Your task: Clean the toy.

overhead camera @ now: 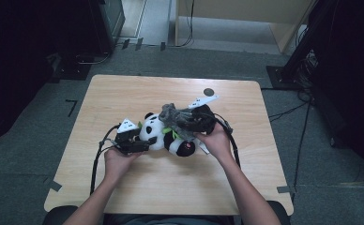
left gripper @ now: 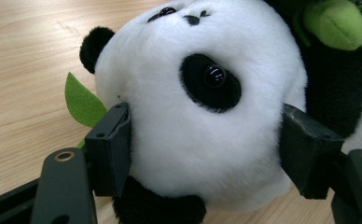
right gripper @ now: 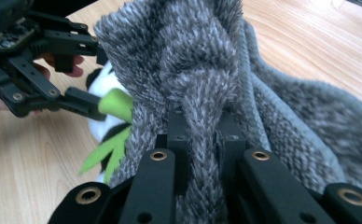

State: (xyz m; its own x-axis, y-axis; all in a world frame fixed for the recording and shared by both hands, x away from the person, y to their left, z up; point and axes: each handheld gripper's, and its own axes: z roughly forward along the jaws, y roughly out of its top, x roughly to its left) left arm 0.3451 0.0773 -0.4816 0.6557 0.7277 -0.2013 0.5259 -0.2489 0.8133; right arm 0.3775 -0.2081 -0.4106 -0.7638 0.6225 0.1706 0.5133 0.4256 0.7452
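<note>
Grey knitted cloth sits pinched in the nearly closed right claw, draped above the toy. Left claw, jaws part open, presses both sides of the plush panda head, lying mid-bench

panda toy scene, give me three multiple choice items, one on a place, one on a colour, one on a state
1. Where does the left tool sit on the panda toy?
A. at its head
B. at its foot
C. away from it

2. What colour is the fuzzy cloth?
A. red
B. grey
C. yellow

3. What is the right tool doing?
A. standing open over bare wood
B. lying on the floor
C. pinching the fuzzy cloth

Answers:
1. A, the pads flank the white head in the left gripper view.
2. B, the pile is grey in the right gripper view.
3. C, a fold of cloth is clamped between its jaws.
</note>
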